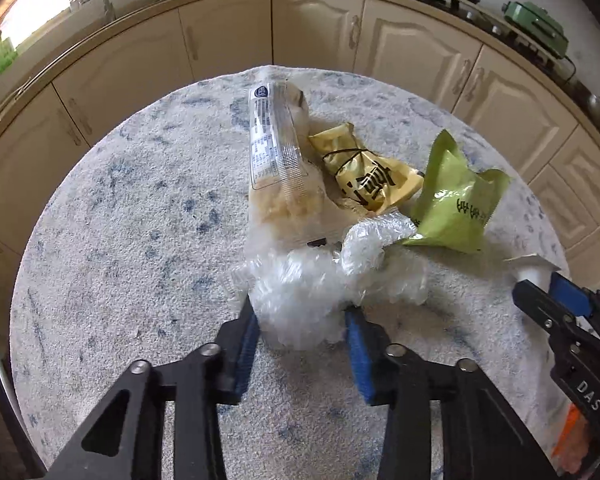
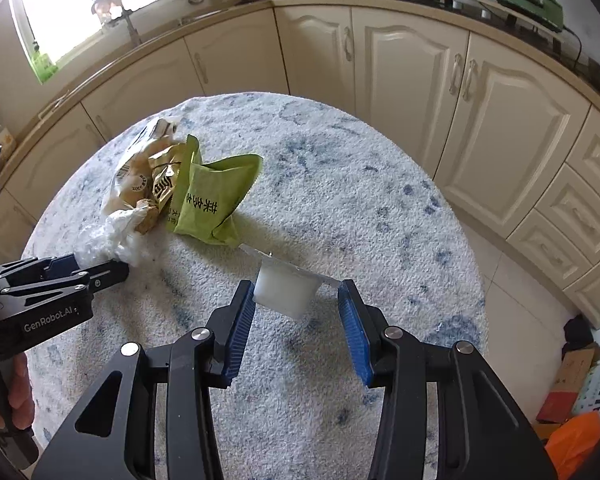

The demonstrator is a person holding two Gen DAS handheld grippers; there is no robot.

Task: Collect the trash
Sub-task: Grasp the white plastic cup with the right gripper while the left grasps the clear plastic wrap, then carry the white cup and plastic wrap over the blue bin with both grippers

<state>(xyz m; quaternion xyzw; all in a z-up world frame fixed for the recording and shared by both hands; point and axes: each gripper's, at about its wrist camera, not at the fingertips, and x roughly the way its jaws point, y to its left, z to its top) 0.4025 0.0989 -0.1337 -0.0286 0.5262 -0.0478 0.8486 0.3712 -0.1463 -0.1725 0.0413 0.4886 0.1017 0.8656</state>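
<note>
Your left gripper (image 1: 300, 320) is clamped on the crumpled clear plastic (image 1: 300, 300) at the near end of the trash pile on the table (image 1: 120, 240). Your right gripper (image 2: 298, 300) holds the small white cup (image 2: 286, 290), rim wedged across its pads. The green wrapper (image 2: 212, 196) lies far-left of that cup, just right of the plastic.

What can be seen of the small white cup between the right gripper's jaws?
The small white cup is a squat tub of translucent white plastic, with a thin foil-like lid sticking out flat past its rim on both sides. It sits tilted, lid side facing away from the camera, raised above the mottled blue and white table cover. The right gripper holds it: one blue pad touches its side, the other meets the lid's edge.
</note>
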